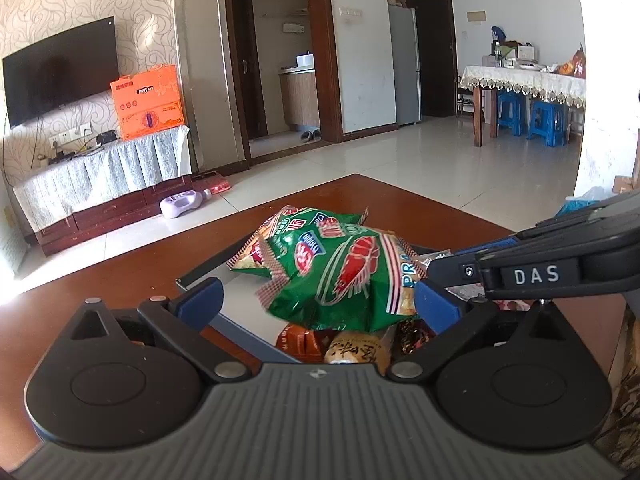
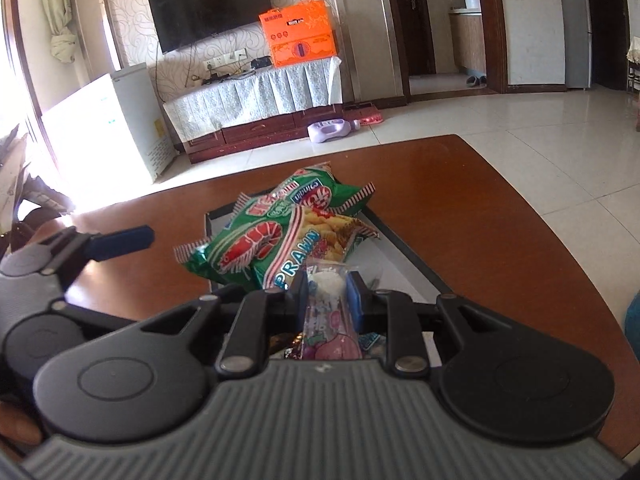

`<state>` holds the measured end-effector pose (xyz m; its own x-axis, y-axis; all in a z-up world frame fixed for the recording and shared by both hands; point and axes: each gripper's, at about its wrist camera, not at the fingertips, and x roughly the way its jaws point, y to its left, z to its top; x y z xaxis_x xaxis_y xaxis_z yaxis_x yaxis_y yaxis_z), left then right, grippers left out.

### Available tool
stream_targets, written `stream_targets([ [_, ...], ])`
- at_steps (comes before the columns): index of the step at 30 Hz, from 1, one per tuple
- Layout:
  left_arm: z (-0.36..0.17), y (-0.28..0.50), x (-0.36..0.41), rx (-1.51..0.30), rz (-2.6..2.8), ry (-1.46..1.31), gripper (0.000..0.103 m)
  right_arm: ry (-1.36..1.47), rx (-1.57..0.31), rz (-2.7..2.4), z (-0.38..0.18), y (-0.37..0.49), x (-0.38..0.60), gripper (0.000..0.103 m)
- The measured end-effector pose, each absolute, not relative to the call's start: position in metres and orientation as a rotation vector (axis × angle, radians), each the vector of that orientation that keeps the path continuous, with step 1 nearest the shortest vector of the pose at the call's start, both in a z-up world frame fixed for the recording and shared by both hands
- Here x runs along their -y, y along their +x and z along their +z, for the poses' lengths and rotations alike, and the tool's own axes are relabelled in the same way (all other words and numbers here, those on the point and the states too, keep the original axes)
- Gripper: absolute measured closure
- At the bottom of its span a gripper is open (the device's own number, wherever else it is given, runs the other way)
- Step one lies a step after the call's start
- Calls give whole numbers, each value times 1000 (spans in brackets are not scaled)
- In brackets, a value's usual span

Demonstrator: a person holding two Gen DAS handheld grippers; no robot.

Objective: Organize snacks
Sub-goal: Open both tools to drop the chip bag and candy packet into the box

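Brown worktop point(image 2: 460, 208) carries a dark tray point(image 2: 404, 248) w/ green prawn-cracker bags point(image 2: 264, 240) piled inside; right tongs point(image 2: 327, 294) clamped on a clear pink-printed packet point(image 2: 330, 320), long axis running straight along them, low over the tray's near end, while left tongs point(image 1: 318, 304), spread wide & empty, flank the bags.

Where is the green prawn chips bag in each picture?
Left wrist view: the green prawn chips bag sits in the middle, on top of the other snacks in the tray, between the open left gripper fingers.
Right wrist view: it lies left of centre, just beyond the right gripper, which is shut on a pink candy packet.
Shared landmark: the orange box beside the TV.
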<state>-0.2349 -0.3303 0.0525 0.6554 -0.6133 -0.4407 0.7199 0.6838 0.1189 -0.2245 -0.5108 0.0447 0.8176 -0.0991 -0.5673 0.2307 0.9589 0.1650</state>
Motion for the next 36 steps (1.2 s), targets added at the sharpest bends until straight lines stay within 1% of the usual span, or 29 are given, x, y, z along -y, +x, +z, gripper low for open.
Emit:
stream_targets([
  [5,54,-240,322,-367,-721,328,0,232,-613,-187,38,-221,510,78],
  [11,61,-233,308,-368,-668,275,0,218,-648,-198,32,-216,506,77],
  [12,61,-232,306,-376,-663,268,0,215,-651,-198,32,-215,505,73],
  [13,62,-232,304,-382,-657,264,0,208,-657,-196,31,-215,504,64],
  [14,62,-232,303,-388,-649,262,0,197,-660,-198,30,-216,502,59],
  [15,62,-231,302,-395,-645,258,0,183,-660,-201,30,-216,499,51],
  [16,63,-230,302,-402,-641,250,0,170,-658,-200,31,-216,499,47],
  [20,67,-221,295,-450,-653,185,0,157,-644,-196,36,-219,494,45],
  [23,69,-217,292,-450,-642,159,0,145,-638,-190,38,-221,492,44],
  [24,68,-216,294,-459,-628,163,0,136,-636,-190,39,-222,491,41],
  [25,69,-214,296,-472,-616,168,0,126,-633,-192,40,-223,490,35],
  [27,70,-211,297,-489,-584,174,0,111,-621,-192,42,-227,488,32],
  [36,83,-206,282,-387,-468,107,0,128,-584,-189,53,-235,490,32],
])
